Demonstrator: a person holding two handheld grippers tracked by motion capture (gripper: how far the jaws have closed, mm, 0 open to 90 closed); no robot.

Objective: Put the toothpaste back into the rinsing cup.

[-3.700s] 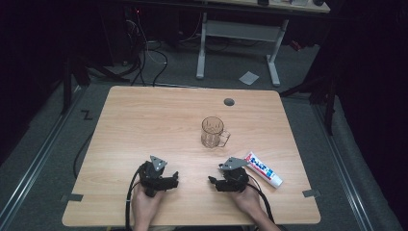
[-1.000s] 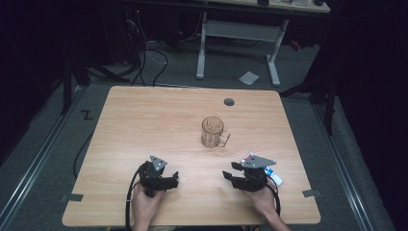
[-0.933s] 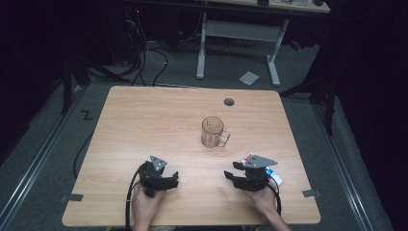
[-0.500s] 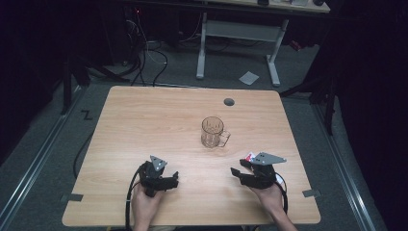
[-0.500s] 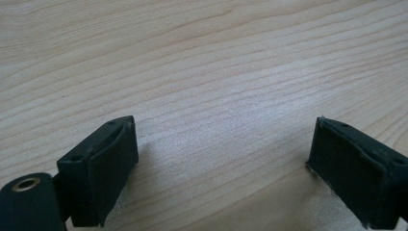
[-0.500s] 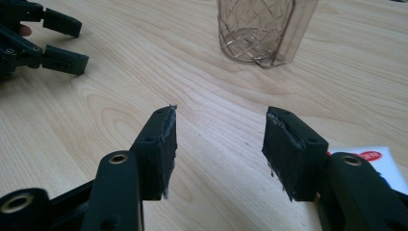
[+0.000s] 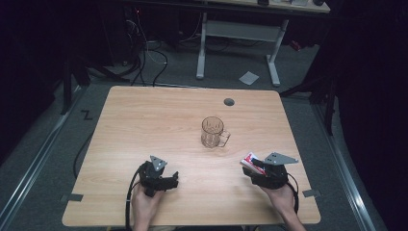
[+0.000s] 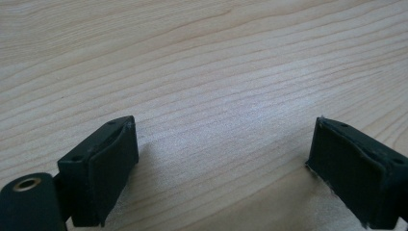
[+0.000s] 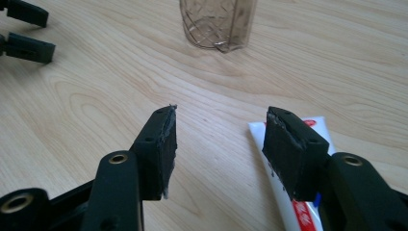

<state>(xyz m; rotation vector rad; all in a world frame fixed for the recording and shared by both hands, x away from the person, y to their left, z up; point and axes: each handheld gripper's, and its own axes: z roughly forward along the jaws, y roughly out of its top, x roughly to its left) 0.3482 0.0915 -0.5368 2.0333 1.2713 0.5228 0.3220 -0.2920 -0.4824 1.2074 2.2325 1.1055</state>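
A white toothpaste tube (image 7: 249, 161) with red and blue print lies on the wooden table (image 7: 144, 120) at the front right. My right gripper (image 7: 252, 172) hovers over it and covers most of it. In the right gripper view, that gripper (image 9: 221, 120) is open, and the tube (image 9: 317, 126) lies under its right-hand jaw, not between the pads. A clear glass mug (image 7: 213, 132) stands upright mid-table, ahead of these jaws (image 9: 216, 21). My left gripper (image 7: 172, 180) rests at the front left, open (image 8: 221, 144) over bare wood.
A dark cable hole (image 7: 229, 102) sits in the table's far side. Behind the table, on the floor, are a white desk frame (image 7: 238, 33), cables and a sheet of paper (image 7: 248, 77). The left gripper's jaws (image 9: 26, 33) are at the top left of the right gripper view.
My right hand has moved to the right and slightly up, from beside the toothpaste tube to over it. The left hand, mug and tube have stayed put.
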